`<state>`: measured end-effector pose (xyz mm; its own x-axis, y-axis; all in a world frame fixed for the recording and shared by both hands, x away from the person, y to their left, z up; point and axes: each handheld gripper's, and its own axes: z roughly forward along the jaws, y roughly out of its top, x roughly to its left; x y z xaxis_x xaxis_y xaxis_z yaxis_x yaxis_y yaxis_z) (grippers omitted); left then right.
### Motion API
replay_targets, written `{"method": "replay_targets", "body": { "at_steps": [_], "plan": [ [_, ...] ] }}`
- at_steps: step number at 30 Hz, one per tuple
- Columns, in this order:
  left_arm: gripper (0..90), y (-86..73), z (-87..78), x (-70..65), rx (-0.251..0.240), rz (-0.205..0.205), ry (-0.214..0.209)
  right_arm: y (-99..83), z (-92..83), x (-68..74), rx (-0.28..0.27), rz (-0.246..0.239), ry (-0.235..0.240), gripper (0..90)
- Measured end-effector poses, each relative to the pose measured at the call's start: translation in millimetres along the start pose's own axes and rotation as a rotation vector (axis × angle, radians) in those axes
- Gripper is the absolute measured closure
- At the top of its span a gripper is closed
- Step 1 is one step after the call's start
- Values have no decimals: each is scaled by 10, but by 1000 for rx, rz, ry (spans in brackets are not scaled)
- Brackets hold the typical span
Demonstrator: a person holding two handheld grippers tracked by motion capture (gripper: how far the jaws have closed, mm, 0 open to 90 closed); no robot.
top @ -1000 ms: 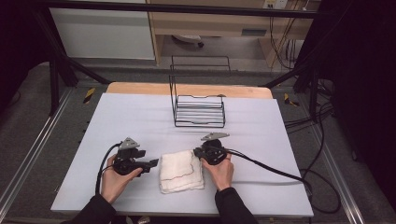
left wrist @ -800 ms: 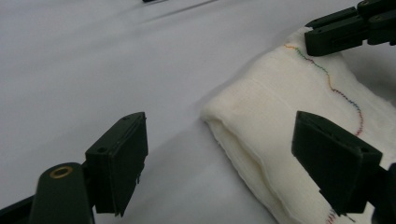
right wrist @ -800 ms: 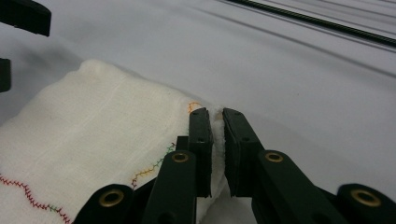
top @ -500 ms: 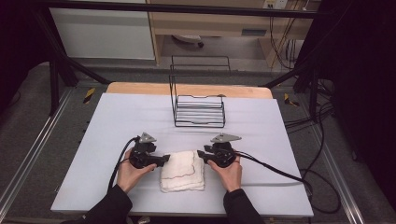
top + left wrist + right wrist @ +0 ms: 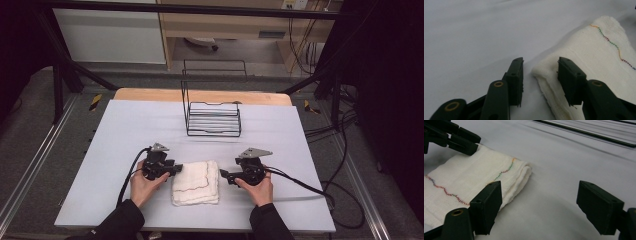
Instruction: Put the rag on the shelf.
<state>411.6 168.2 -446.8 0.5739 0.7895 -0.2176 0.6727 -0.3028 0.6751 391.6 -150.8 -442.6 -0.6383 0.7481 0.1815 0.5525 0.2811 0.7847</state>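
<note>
two grippers flanking a folded white towel at lower centre of the high view, on the pale table. at left of it, left gripper with tips at the towel's left edge; jaws just been closing, apart, no pad pressing. closer in the left gripper view: towel corner between the two black jaws, one jaw over the cloth, the other on bare table, plus a rainbow-coloured stitch line toward upper right. at right, right gripper just off the towel's right edge; jaws just been opening, wide apart, nothing between them. right gripper view: folded edge beside its left jaw. upper centre, wire rack, well apart. broad bare tabletop to left, right and front.
</note>
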Motion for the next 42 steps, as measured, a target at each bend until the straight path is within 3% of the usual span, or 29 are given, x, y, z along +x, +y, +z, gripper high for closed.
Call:
{"method": "replay_targets", "body": {
  "at_steps": [6, 10, 19, 26, 31, 33, 39, 42],
  "plan": [
    [682, 0, 11, -56, 4, -3, 8, 11, -16, -9, -3, -6, 5, 121],
    [703, -6, 13, -69, 9, -4, 16, 14, -7, -14, -4, -5, 17, 83],
    [739, -1, 24, -119, 13, 46, 35, 39, 73, -27, -13, 26, 33, 40],
    [745, -5, 27, -120, 10, 61, 30, 148, 214, 32, -19, 3, 35, 10],
    [745, -5, 29, -117, 9, 68, 27, 220, 335, 56, 4, 8, 2, 42],
    [745, -6, 30, -118, 7, 76, 29, 218, 372, 56, 6, -2, 2, 97],
    [742, -10, 32, -119, 4, 84, 29, 207, 465, 22, 26, 28, 20, 246],
    [739, -13, 30, -113, 4, 87, 25, 182, 489, 24, 53, 26, 3, 338]
  ]
}}
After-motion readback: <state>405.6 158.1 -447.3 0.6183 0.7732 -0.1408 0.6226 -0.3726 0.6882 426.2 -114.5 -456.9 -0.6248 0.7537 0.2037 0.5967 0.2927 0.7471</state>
